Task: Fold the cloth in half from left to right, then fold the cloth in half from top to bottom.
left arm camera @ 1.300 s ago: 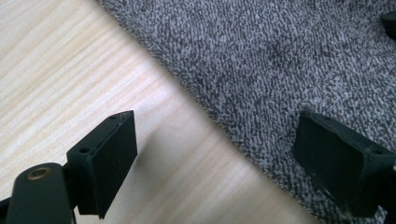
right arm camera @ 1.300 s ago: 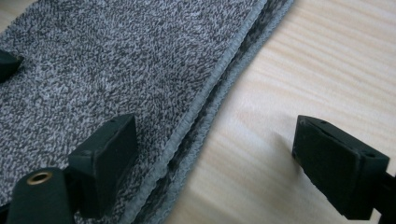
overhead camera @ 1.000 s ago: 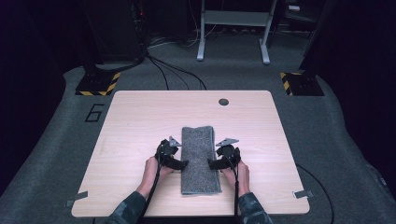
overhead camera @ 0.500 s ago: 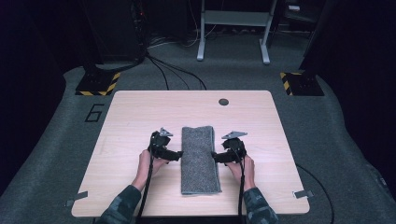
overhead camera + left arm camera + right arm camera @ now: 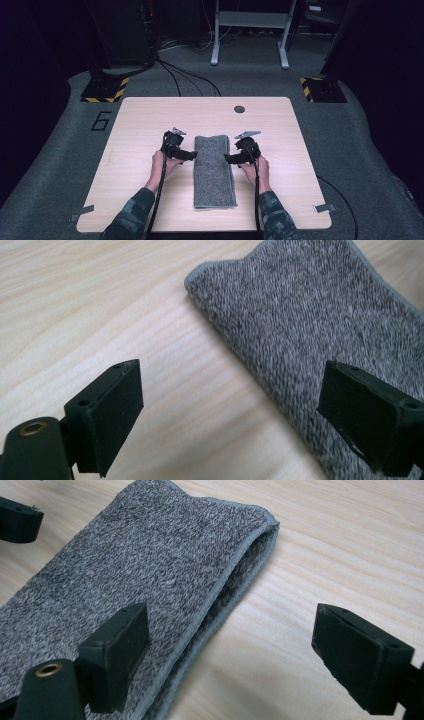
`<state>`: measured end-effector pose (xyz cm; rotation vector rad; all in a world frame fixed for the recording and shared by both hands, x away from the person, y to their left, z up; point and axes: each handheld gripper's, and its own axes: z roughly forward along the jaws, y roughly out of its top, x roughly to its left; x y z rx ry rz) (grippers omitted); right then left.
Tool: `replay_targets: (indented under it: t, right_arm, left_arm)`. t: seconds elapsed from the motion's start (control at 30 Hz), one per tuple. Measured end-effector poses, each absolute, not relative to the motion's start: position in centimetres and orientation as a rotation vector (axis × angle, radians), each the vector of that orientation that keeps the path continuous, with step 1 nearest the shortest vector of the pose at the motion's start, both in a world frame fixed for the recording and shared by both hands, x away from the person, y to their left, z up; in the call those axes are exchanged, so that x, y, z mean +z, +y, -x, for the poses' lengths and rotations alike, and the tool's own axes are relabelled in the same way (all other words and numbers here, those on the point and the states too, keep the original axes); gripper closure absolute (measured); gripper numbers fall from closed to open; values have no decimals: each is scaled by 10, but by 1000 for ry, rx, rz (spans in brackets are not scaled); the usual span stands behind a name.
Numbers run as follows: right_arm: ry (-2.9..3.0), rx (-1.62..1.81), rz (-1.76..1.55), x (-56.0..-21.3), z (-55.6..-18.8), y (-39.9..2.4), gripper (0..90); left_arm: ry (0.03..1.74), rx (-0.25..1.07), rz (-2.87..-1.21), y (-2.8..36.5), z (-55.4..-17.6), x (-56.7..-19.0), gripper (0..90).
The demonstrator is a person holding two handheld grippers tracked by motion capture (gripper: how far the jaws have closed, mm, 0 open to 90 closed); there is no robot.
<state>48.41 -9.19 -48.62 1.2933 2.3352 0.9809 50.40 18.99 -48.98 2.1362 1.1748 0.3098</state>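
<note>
Dark floor and cables ring the pale table (image 5: 150, 120), seen from the high view. On it the grey towel (image 5: 214, 170) lies folded into a long strip running away from me, near the middle. My left gripper (image 5: 192, 155) sits just off its left edge and my right gripper (image 5: 228, 158) just off its right edge, both pointing inward at the far half, neither touching cloth

Left gripper view: my jaws stand wide with nothing between them but bare wood and the towel's (image 5: 320, 325) rounded, folded edge. One jaw hangs over the table, the other over the cloth

Right gripper view: again wide and empty. This side of the towel (image 5: 150, 565) shows loose stacked layers with a gap under the top one

I judge the step is to pinch both long sides for another fold or a lift. To do it well I should come in low, slide one jaw under all the layers on the right, match heights on both sides, and close together so the strip stays flat
</note>
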Motion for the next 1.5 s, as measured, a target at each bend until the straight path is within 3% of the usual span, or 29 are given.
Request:
replay_targets:
  t: [0.5, 0.83, 1.1, 1.13, 1.37, 1.5]
  right_arm:
    - [2362, 978, -1347, -488, -535, -79, 165]
    - [2331, 923, -1422, -499, -559, -79, 335]
    - [2318, 917, -1423, -506, -565, -77, 469]
    - [2330, 919, -1445, -506, -567, -74, 530]
    - [2358, 907, -1400, -506, -566, -68, 774]
    - [2355, 950, -1404, -508, -564, -69, 851]
  left_arm:
    - [1235, 302, -2096, 180, -541, -497, 123]
    - [1259, 312, -2118, 172, -553, -504, 186]
    - [1247, 313, -2130, 169, -560, -507, 328]
    - [1233, 313, -2136, 168, -559, -507, 392]
    - [1188, 345, -2168, 161, -557, -507, 616]
    - [1184, 346, -2157, 160, -556, -508, 760]
